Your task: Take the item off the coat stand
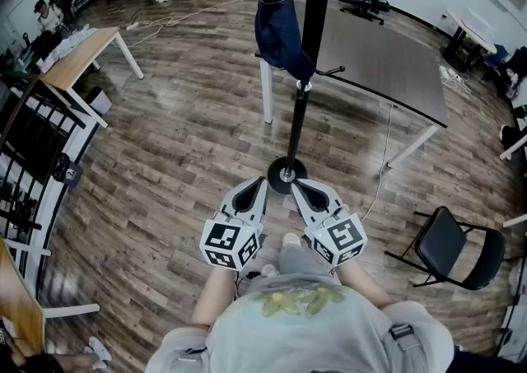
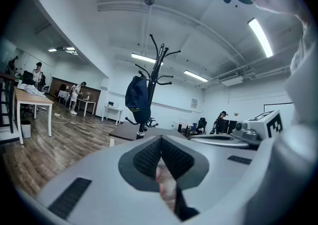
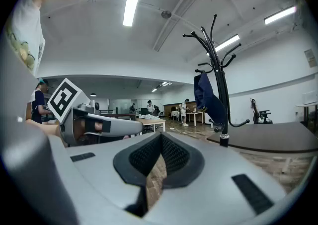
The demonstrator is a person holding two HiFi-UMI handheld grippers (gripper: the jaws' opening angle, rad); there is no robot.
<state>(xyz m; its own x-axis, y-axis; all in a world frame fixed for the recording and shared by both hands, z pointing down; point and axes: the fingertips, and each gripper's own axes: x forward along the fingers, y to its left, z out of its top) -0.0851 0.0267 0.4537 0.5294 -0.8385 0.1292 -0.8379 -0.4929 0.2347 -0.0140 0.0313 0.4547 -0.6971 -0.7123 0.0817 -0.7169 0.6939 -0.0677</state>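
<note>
A black coat stand point(image 1: 313, 25) rises from a round base point(image 1: 286, 174) on the wooden floor straight ahead. A navy blue item point(image 1: 280, 30) hangs from a hook on its left side. My left gripper point(image 1: 260, 184) and right gripper point(image 1: 296, 185) are held low, side by side near the base, both shut with nothing in them. The left gripper view has its jaws point(image 2: 160, 142) closed, with the navy item point(image 2: 138, 101) on the stand point(image 2: 155, 77) well ahead. The right gripper view also has closed jaws point(image 3: 161, 138), the navy item point(image 3: 208, 97) hanging beyond them on the stand point(image 3: 221, 90).
A dark table point(image 1: 387, 58) with white legs stands right behind the coat stand. A black folding chair point(image 1: 449, 248) is at the right. A wooden table point(image 1: 78, 54) and a black railing point(image 1: 33, 141) are at the left. People stand far back.
</note>
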